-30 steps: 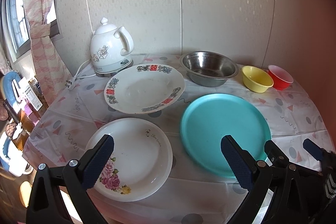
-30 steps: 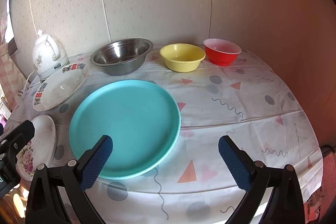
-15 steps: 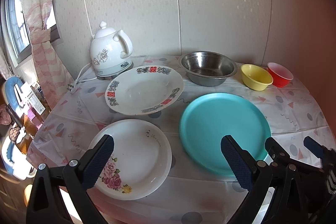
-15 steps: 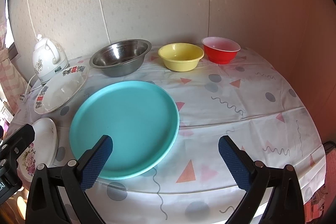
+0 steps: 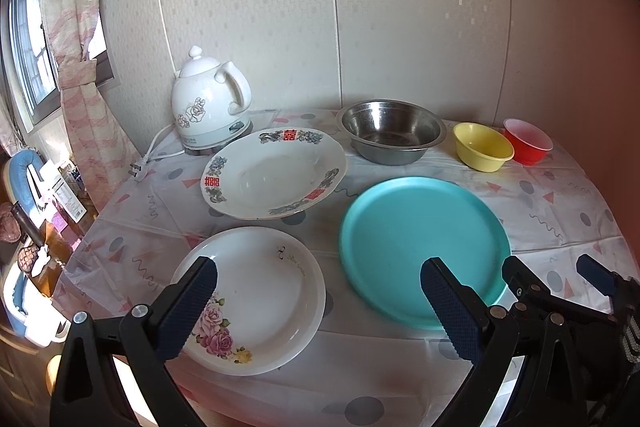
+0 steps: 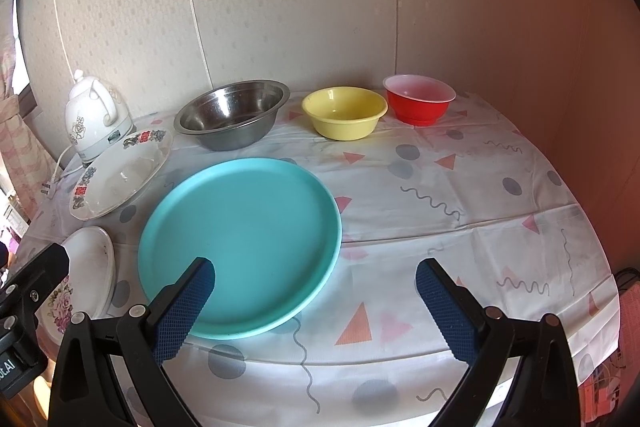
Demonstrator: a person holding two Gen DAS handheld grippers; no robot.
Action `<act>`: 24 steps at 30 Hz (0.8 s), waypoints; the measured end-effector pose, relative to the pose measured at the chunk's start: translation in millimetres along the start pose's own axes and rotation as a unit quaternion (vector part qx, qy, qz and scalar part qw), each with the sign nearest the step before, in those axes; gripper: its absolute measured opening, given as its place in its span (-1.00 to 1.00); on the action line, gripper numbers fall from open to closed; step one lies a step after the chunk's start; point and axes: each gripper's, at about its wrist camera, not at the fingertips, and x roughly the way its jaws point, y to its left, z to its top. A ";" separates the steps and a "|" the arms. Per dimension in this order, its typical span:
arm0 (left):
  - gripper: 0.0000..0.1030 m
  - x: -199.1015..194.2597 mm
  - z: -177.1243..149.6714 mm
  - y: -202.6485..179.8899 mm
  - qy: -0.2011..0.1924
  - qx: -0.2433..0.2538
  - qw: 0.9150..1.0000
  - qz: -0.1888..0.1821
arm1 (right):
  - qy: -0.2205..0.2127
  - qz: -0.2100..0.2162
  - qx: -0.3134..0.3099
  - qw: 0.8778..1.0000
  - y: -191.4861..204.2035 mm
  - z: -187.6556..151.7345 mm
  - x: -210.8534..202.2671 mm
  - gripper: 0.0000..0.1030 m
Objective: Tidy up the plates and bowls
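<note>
- Plates and bowls all sit upright, mouths facing up, on a surface covered with a patterned cloth; being round, none shows a long axis.
- Along the far edge by the wall runs a row of bowls: a steel bowl, a yellow bowl and a red bowl, the red one nearest the far right corner.
- A turquoise plate lies near the front edge, around the middle.
- A white plate with red characters on its rim rests towards the far left, tilted, its rim overlapping the base of a white kettle in the far left corner.
- A rose-patterned plate lies at the front left, just beside the turquoise plate.
- The left claw hangs released above the front edge, one finger over the rose-patterned plate and the other over the turquoise plate, grasping nothing.
- The right claw is likewise spread wide and empty, over the turquoise plate's near rim.
</note>
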 end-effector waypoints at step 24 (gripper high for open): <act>0.99 -4.2 -2.8 -5.7 0.002 0.010 1.000 -0.012 | 0.001 0.001 0.009 1.000 -4.6 -1.2 -3.6 0.99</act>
